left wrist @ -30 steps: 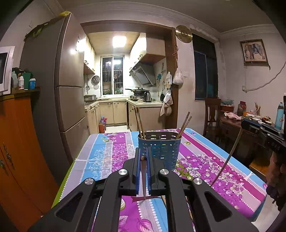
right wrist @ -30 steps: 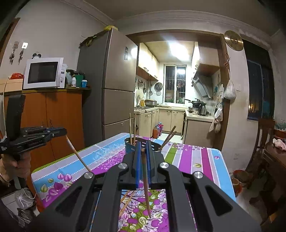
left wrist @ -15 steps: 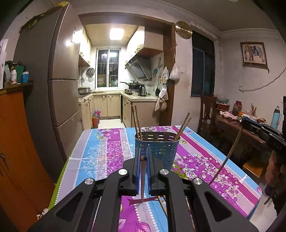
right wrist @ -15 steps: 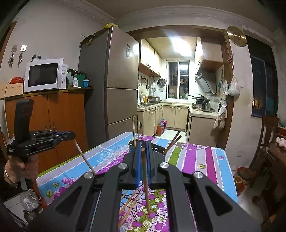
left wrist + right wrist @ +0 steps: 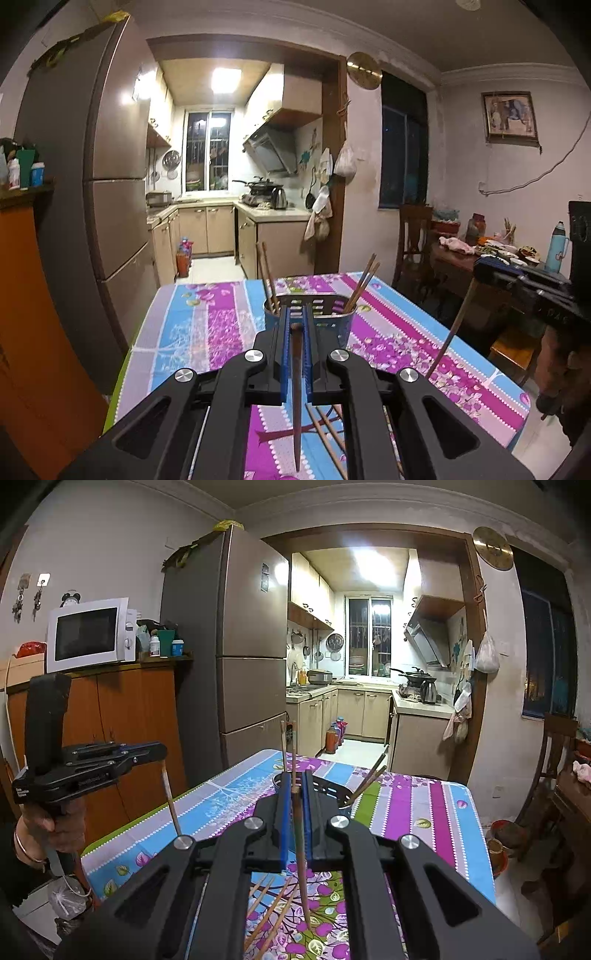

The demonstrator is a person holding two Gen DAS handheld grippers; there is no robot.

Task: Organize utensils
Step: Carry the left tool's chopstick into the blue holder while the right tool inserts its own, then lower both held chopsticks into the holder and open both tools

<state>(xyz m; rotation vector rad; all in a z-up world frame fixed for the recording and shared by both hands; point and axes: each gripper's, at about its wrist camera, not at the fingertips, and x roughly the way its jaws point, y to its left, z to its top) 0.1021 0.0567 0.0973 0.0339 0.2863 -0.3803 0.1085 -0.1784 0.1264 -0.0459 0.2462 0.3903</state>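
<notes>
left gripper (image 5: pixel 295 332) clamped on dark chopstick (image 5: pixel 296 398), tip hanging down | right gripper (image 5: pixel 295 805) clamped on brown chopstick (image 5: pixel 301 856) | utensil holder (image 5: pixel 332 321) just beyond, far | loose chopsticks (image 5: pixel 269 904) on tablecloth (image 5: pixel 207 325), near

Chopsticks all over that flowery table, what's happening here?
A person is sorting chopsticks. The left hand-held gripper is shut on a dark chopstick, and the right hand-held gripper is shut on a lighter chopstick. The blue holder ahead already has four; more loose chopsticks lie on the tablecloth.
</notes>
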